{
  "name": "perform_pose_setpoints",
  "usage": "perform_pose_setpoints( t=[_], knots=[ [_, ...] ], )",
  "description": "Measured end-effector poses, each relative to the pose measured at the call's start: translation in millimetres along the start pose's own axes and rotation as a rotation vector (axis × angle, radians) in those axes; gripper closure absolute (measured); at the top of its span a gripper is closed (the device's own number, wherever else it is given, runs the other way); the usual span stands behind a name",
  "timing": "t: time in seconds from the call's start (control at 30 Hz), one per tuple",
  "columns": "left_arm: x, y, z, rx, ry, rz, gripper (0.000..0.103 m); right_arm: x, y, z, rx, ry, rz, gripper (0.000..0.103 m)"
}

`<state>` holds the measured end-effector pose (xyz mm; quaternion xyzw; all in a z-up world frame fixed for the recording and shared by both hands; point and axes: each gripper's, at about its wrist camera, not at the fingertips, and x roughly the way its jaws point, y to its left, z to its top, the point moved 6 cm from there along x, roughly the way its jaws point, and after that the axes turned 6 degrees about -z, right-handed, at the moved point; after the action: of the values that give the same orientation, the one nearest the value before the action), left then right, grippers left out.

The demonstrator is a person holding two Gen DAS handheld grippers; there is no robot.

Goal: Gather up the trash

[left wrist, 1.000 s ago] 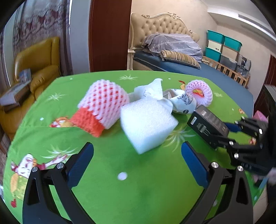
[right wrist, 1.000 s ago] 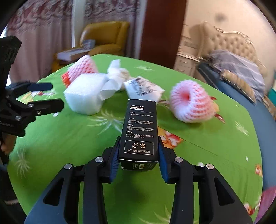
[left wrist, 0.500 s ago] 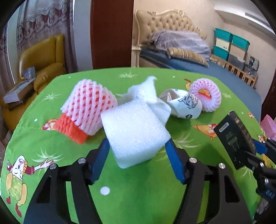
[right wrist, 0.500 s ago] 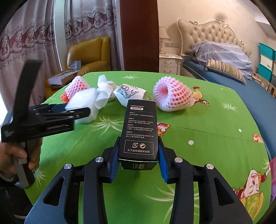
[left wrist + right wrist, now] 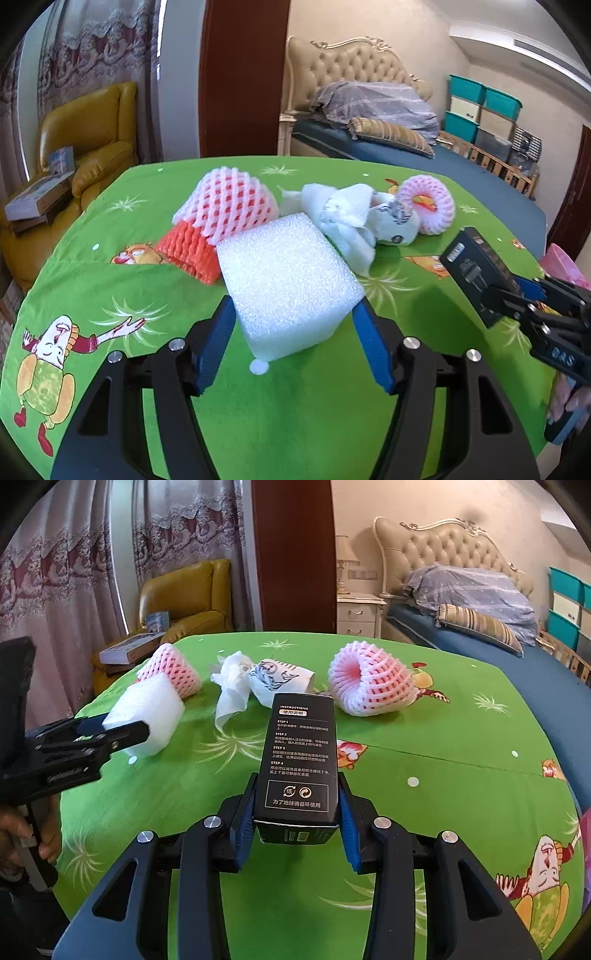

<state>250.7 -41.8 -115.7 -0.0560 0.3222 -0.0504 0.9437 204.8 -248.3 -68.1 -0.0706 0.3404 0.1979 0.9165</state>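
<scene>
At the centre of the left wrist view the left gripper (image 5: 293,325) has its blue pads on either side of a white foam block (image 5: 290,280) and pinches it; whether the block is clear of the green tablecloth (image 5: 110,295) cannot be told. Just above and left of the block lies a pink and orange foam net (image 5: 221,214), touching it; to the upper right sit a crumpled white tissue (image 5: 347,214), a printed paper cup (image 5: 397,225) on its side and a second pink foam net (image 5: 430,206) rolled into a ring. In the lower middle of the right wrist view the right gripper (image 5: 295,823) is clamped on a black carton (image 5: 299,757) — printed instructions face up — held over the cloth. A yellow armchair (image 5: 184,598) stands at the upper left, a bed (image 5: 480,627) at the upper right.
</scene>
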Motion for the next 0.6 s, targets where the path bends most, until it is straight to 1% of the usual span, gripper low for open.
perform_pose_setpoints(
  t=[0.17, 0.43, 0.53, 0.6],
  knots=[
    [-5, -8, -4, 0.043, -0.014, -0.006, 0.04, 2, -4, -1, 0.026, 0.007, -0.003, 0.065],
    [-10, -10, -4, 0.037, -0.044, 0.001, 0.04, 0, 5, 0, -0.004, -0.012, -0.048, 0.065],
    [-16, -11, -4, 0.04, -0.068, 0.003, 0.04, -5, 7, 0, -0.018, -0.036, -0.068, 0.065],
    [-21, -14, -4, 0.045, -0.084, 0.003, 0.04, -13, 9, 1, -0.014, -0.072, -0.08, 0.065]
  ],
)
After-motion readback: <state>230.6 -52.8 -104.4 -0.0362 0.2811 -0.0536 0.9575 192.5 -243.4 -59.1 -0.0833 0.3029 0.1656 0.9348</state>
